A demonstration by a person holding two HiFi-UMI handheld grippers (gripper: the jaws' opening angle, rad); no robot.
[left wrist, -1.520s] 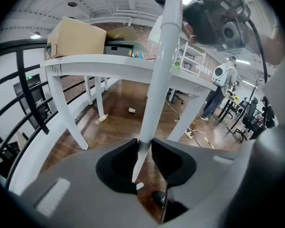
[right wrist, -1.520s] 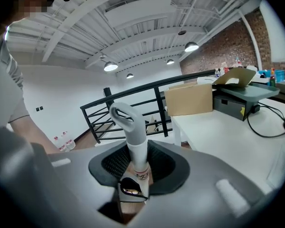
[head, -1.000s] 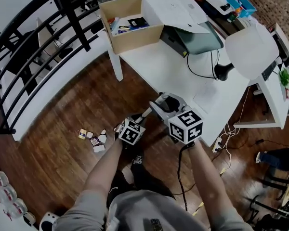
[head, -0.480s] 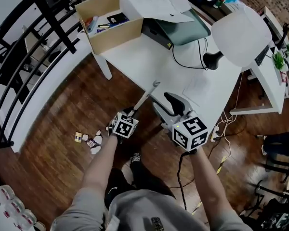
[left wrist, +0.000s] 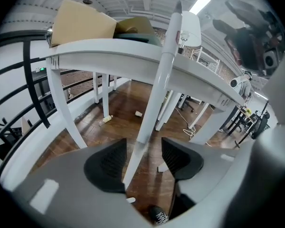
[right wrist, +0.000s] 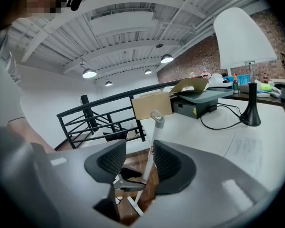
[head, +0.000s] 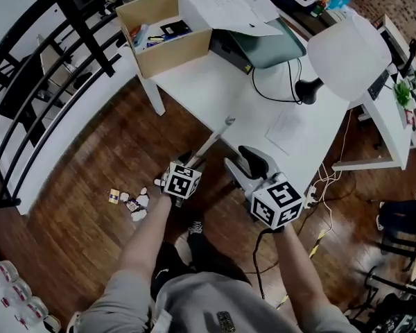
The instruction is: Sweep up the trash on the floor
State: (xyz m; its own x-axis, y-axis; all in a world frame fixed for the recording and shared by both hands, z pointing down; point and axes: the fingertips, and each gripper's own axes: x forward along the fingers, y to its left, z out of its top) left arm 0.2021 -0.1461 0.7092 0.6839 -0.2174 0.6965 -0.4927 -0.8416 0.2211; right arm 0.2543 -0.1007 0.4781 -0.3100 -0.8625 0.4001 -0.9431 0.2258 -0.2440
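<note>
As left claw (left wrist: 143, 146) just opened round broom handle (left wrist: 161, 75), paper (head: 289, 127) print illegible.

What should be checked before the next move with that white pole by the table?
1. White handle between left gripper jaws: ok.
2. Left grip tight on it: not ok; jaws have just been opening, and a gap shows beside the handle.
3. Right gripper free: ok; open and empty, jaws just closing slightly.
4. Handle propped against table: ok.
5. Trash located on floor: ok, unswept.
6. Sweeping end at handle's foot: cannot tell.
</note>
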